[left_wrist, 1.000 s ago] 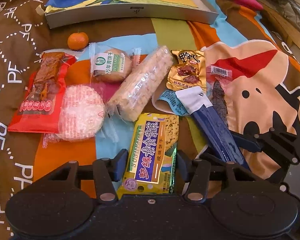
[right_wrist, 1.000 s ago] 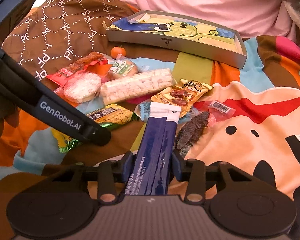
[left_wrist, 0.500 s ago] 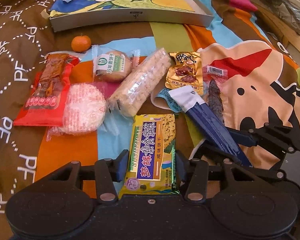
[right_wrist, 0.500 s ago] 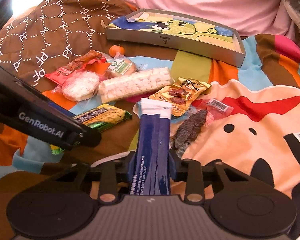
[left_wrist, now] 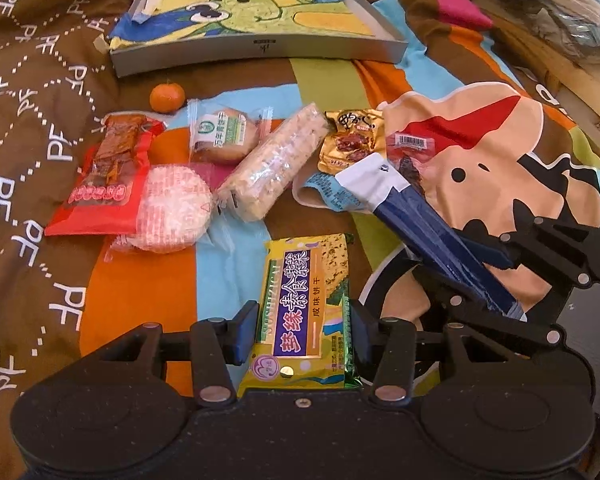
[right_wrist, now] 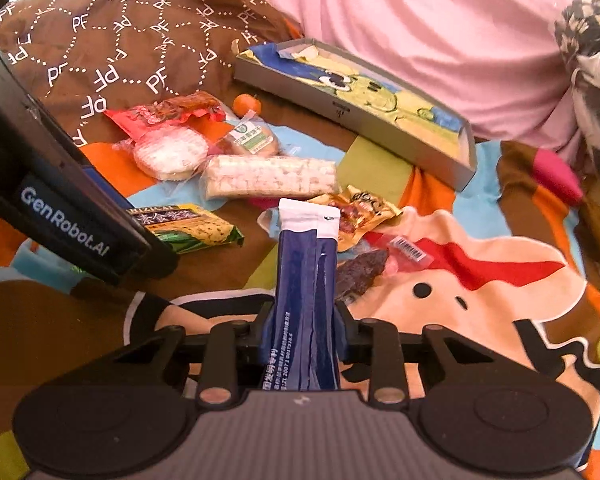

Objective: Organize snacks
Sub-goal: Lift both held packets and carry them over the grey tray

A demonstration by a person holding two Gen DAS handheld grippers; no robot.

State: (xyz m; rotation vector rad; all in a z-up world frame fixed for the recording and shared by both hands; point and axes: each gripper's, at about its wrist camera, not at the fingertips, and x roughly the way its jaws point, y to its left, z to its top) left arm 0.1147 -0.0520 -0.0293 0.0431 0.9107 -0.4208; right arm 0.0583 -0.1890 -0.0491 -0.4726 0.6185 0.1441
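Left tool (left_wrist: 302, 334) clenched on yellow-and-purple foil cracker packet (left_wrist: 306, 304); right tool (right_wrist: 302, 334) clenched on long dark-blue sachet (right_wrist: 306, 280). Grey shallow tray (left_wrist: 256, 48) far.

Snack pile (left_wrist: 260, 168) blocks approach to open tray (left_wrist: 256, 46).
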